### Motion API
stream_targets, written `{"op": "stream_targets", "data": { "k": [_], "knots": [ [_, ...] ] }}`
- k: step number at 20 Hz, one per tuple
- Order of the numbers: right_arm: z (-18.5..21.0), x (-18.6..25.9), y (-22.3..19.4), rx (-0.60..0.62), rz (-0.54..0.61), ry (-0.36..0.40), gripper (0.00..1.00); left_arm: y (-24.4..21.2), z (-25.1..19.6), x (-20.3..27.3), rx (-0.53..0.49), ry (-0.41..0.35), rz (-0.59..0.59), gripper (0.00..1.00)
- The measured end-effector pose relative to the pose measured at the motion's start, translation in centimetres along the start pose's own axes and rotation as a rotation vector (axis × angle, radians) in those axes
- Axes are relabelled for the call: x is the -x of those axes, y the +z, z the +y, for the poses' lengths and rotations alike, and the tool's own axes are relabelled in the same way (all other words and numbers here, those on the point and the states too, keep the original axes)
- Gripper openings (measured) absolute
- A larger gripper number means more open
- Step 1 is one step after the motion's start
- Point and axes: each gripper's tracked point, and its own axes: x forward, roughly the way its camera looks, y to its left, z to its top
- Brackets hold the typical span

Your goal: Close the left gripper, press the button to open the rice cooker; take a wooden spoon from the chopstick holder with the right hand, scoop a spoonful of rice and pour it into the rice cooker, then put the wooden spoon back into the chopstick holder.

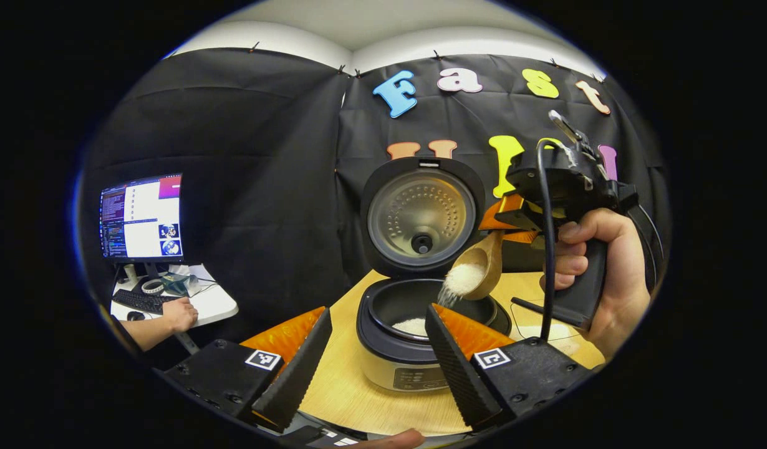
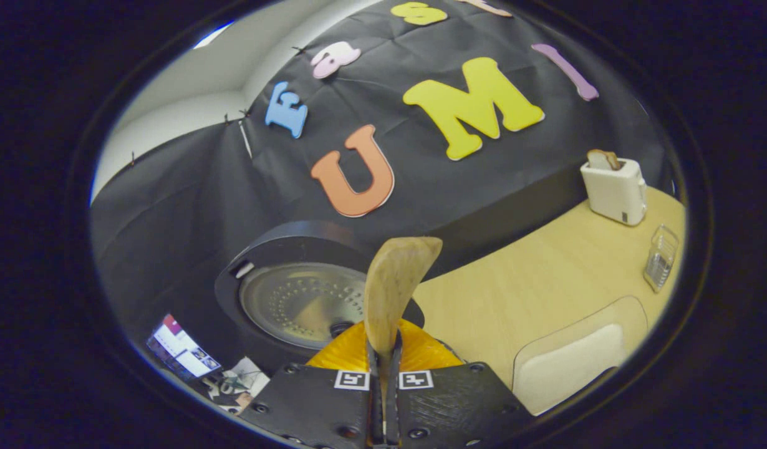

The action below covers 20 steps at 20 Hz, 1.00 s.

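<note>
The rice cooker stands open on the table, its lid upright. The right gripper has its fingers pressed together on the handle of the wooden spoon, which is tilted above the pot while rice spills from it onto the rice already inside. The left gripper hangs near the cooker's front, fingers spread wide and empty.

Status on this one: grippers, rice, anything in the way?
Right gripper shut on wooden spoon, tipped over the open rice cooker. Rice spilling into the pot. Left gripper open, holding nothing. Nothing in the way.
</note>
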Motion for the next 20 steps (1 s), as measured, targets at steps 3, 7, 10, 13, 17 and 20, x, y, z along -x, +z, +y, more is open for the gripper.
{"op": "stream_targets", "data": {
  "k": [3,7,10,13,17,20],
  "knots": [
    [0.5,-0.3,0.1,0.111,0.0,-0.009,0.02,-0.3,0.4,-0.1,0.001,0.009,0.011,0.95],
    [0.9,-0.6,0.2,0.237,0.013,-0.013,0.03,-0.5,0.6,-0.2,0.005,0.017,0.02,0.95],
    [2.1,-0.7,-0.5,0.352,0.034,0.001,0.02,-0.6,0.5,-0.2,-0.002,0.016,0.023,0.95],
    [3.2,-0.5,-0.4,0.453,0.018,0.02,0.03,-0.7,0.5,-0.3,-0.024,0.025,0.027,0.95],
    [4.1,-0.3,-0.4,0.546,-0.003,0.045,0.02,-1.1,0.8,-0.5,-0.028,0.036,0.038,0.95],
    [4.6,0.1,-0.3,0.636,-0.014,0.054,0.02,-1.1,1.0,-0.6,-0.038,0.051,0.043,0.96]
  ]
}}
